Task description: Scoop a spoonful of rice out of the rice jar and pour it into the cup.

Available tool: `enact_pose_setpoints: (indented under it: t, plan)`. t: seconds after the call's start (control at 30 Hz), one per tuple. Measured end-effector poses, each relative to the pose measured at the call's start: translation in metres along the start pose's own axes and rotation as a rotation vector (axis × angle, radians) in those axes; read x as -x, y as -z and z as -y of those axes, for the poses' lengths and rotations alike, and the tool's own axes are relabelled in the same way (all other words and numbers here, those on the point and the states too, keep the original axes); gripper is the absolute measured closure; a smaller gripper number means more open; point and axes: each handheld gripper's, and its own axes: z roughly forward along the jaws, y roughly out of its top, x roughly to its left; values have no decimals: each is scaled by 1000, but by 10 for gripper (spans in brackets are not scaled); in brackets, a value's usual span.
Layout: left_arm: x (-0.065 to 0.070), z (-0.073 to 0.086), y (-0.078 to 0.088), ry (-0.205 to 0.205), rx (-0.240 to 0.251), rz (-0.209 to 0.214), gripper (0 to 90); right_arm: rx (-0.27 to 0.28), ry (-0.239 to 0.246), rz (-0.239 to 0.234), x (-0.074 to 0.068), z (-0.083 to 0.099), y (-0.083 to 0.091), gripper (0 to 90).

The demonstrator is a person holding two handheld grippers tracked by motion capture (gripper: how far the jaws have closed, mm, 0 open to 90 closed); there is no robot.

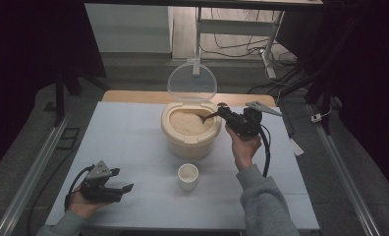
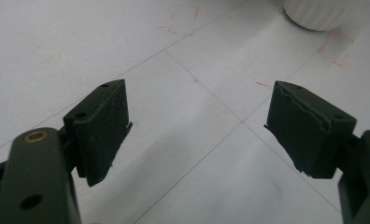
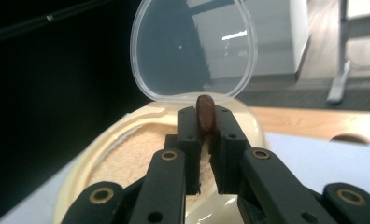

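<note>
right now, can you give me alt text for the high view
The right claw, shut on a dark spoon, dips it into a cream tub of grain whose clear lid stands open. A small white cup sits on the table in front of the tub, and the left claw rests open at the near left.

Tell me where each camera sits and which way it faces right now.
High view: above the near side, facing forward and down on the grey table; both forearms, left gripper, right gripper.
Left gripper view: on the left gripper, facing bare tabletop; jaws apart.
Right gripper view: on the right gripper, facing the cream rice container, jaws clamping a brown wooden spoon.
Shared: high and right gripper views show the container's upright clear lid.
</note>
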Motion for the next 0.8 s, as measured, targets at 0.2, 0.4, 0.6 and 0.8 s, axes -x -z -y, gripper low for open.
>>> enact_pose_setpoints:
  t: [0.2,0.4,0.6,0.8]
  plan:
    - [0,0,0,-2,-1,0,206,-4,-76,-4,2,1,0,822]
    - [-1,0,0,0,0,-1,206,-1,-214,-44,10,2,1,826]
    - [0,0,1,-6,2,-3,205,5,-294,-56,17,7,3,826]
    - [0,0,1,-4,3,-6,205,24,-359,-62,22,7,7,827]
